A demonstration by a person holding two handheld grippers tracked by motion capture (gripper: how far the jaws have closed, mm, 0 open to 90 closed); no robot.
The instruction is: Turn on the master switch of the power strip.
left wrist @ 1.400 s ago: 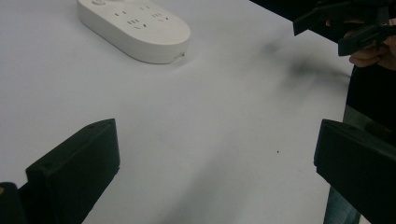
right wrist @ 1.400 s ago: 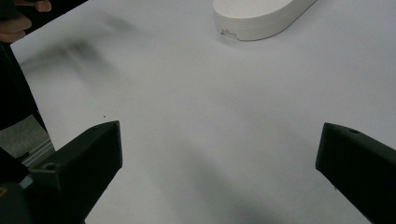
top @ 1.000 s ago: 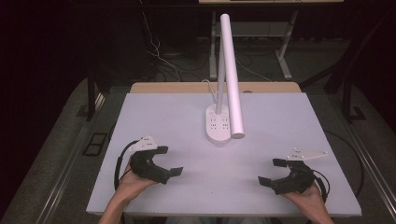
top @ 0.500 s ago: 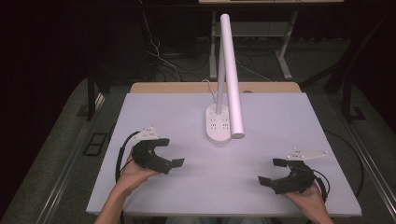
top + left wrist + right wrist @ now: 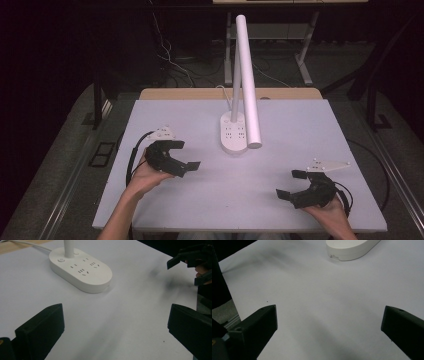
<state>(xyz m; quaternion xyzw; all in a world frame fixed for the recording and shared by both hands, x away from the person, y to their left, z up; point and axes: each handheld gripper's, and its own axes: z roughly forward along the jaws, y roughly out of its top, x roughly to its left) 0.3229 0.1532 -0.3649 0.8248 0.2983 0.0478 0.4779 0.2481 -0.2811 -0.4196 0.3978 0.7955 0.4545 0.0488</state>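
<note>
The pale grey flat worktop (image 5: 200, 210) carries a white plastic desk lamp (image 5: 247, 85) on an oval socket base (image 5: 82, 271), set at mid-width towards the far edge. The left gripper (image 5: 187, 159), held nearer the base, is spread wide with nothing between its fingers (image 5: 40, 330); the right gripper (image 5: 290, 184) is likewise wide and empty. The approach is best made low and slow, the base being centred between the fingers before closing.
</note>
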